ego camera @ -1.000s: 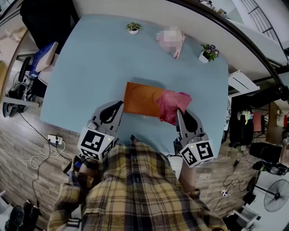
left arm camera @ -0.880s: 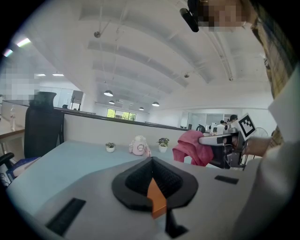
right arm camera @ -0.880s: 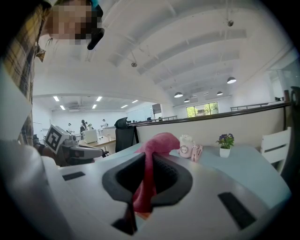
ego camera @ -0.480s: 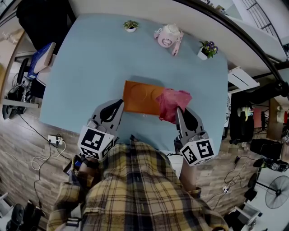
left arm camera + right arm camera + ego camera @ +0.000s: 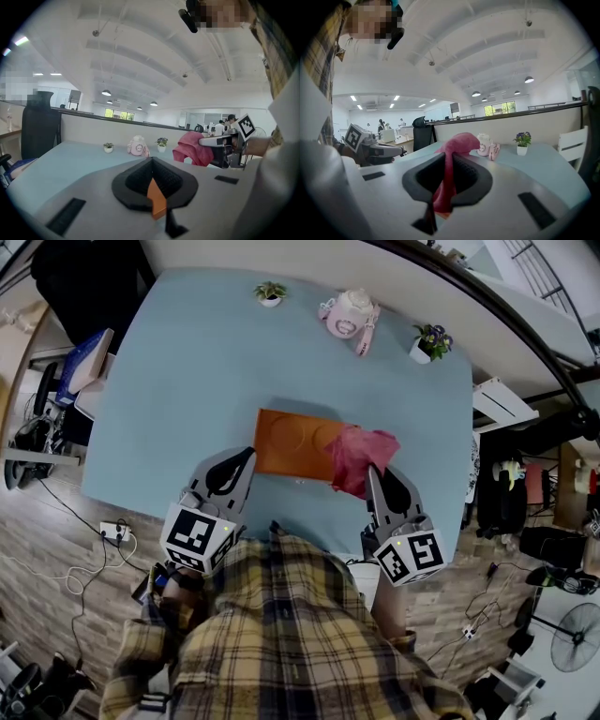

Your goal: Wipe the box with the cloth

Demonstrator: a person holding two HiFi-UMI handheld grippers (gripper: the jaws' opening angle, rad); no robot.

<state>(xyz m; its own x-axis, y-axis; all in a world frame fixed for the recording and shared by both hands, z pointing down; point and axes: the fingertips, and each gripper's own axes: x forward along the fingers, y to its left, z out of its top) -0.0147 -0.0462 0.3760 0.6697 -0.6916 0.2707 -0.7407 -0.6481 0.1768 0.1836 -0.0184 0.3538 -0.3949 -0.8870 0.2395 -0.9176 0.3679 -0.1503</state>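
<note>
Wipe at an early stage, judging by position: left gripper (image 5: 246, 457) clamps the orange box (image 5: 291, 444) by its edge, right gripper (image 5: 372, 472) pinches the pink cloth (image 5: 358, 454) bunched over the box's right end, most of the surface seemingly still to wipe.

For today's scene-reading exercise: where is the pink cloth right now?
In the head view, the pink cloth lies bunched over the right end of the orange box, mid-table, pinched by the right gripper.

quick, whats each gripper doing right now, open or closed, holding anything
Left gripper: jaws closed on the edge of the orange box.
Right gripper: jaws closed on the pink cloth.
</note>
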